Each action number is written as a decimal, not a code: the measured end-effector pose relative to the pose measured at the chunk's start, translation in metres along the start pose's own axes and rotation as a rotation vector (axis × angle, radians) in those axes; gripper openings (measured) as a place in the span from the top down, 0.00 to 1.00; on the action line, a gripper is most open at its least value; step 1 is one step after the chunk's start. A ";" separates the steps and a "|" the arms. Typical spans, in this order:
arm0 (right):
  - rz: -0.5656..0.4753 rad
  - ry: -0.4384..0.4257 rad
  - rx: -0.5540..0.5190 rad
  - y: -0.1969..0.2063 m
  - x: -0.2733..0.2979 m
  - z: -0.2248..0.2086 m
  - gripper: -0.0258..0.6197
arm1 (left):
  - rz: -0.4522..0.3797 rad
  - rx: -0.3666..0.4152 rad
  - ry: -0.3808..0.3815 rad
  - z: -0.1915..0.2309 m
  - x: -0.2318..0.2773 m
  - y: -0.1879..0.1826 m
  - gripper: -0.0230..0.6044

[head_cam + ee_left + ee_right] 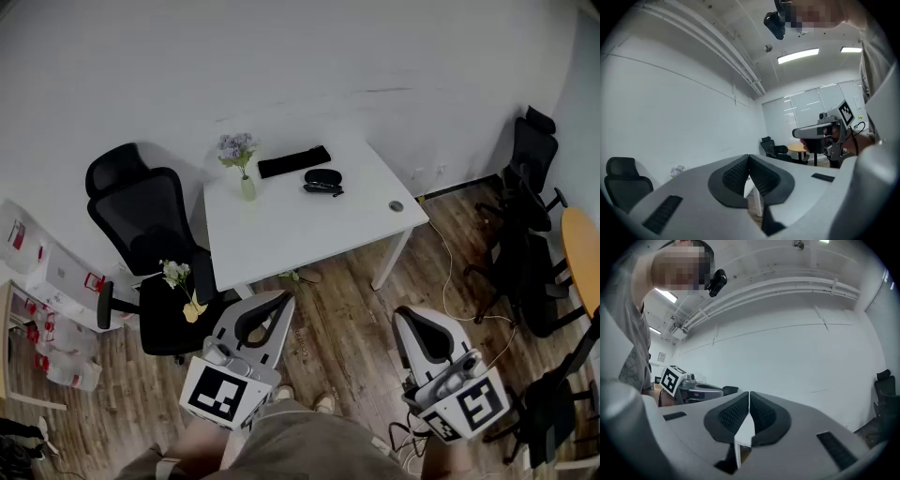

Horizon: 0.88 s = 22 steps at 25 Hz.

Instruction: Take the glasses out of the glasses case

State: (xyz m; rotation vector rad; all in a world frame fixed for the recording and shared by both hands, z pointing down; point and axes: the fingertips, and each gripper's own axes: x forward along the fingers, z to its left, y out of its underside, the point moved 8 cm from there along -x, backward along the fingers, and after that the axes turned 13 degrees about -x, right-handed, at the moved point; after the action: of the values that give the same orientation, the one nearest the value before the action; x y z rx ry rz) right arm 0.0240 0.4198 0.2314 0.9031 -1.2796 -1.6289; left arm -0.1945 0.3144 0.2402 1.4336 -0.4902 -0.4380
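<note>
Head view: glasses case (322, 178) upper centre on the white desk (300, 234), well apart from left gripper (280, 300) and right gripper (406, 320) at lower frame; the flower vase (247, 187) near it may tip if an approach swings wide. Left gripper view: jaws pressed together, nothing between. Right gripper view: jaws likewise pressed together and empty; arriving unopened, they would likely shove the case rather than grasp it.

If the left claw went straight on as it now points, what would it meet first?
Most likely the near edge of the white table; the shut left claw aims level at it, though depth is hard to judge.
</note>
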 end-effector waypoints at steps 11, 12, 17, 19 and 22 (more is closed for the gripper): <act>-0.063 -0.005 0.040 0.003 -0.007 -0.010 0.91 | 0.005 0.007 0.000 -0.006 0.008 0.000 0.94; -0.065 -0.009 0.038 0.003 -0.008 -0.010 0.91 | 0.007 0.003 -0.001 -0.007 0.009 -0.001 0.94; -0.054 -0.006 0.043 0.009 -0.006 -0.014 0.90 | 0.020 -0.019 -0.013 -0.007 0.013 -0.001 0.94; -0.059 0.006 0.056 0.012 -0.005 -0.016 0.84 | 0.015 0.010 -0.018 -0.003 0.014 0.000 0.94; -0.036 0.011 0.055 0.019 -0.001 -0.020 0.65 | 0.010 0.018 -0.019 0.000 0.018 0.001 0.94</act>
State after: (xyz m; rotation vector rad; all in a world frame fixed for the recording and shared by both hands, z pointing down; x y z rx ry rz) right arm 0.0465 0.4111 0.2459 0.9724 -1.3133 -1.6212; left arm -0.1795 0.3041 0.2425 1.4450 -0.5176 -0.4405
